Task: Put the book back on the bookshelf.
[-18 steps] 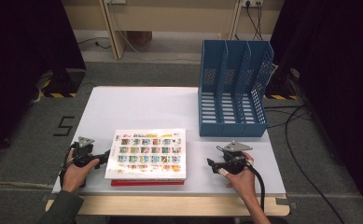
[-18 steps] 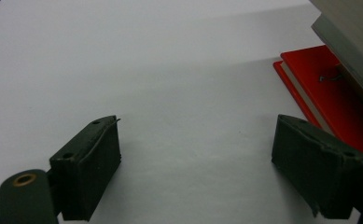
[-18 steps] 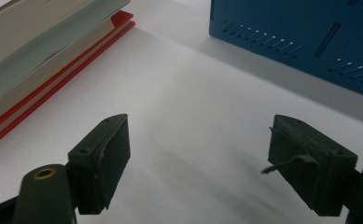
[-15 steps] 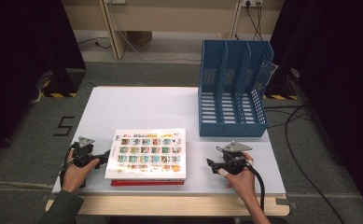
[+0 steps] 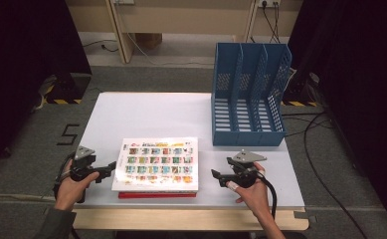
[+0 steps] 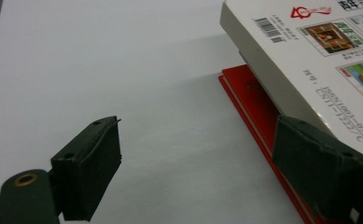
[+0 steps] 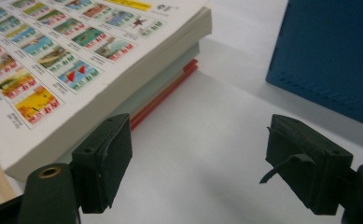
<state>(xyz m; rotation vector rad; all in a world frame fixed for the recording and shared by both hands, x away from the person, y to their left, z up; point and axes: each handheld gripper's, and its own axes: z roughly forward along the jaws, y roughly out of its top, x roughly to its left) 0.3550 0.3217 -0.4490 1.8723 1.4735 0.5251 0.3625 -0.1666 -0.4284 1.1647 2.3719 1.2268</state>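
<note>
Fingers [image 6: 88, 172] of both grippers stand spread and empty, flanking the book stack [image 5: 157, 164] at lower centre, seemingly ready to lift it.

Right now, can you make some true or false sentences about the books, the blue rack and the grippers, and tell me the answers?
1. The white book lies on top of a red book. True.
2. The blue rack is full of books. False: its slots look empty.
3. The left hand-held gripper is open. True.
4. The right hand-held gripper holds a book. False: it is open with nothing between its jaws.
5. The books are inside the rack. False: they lie on the table.
</note>
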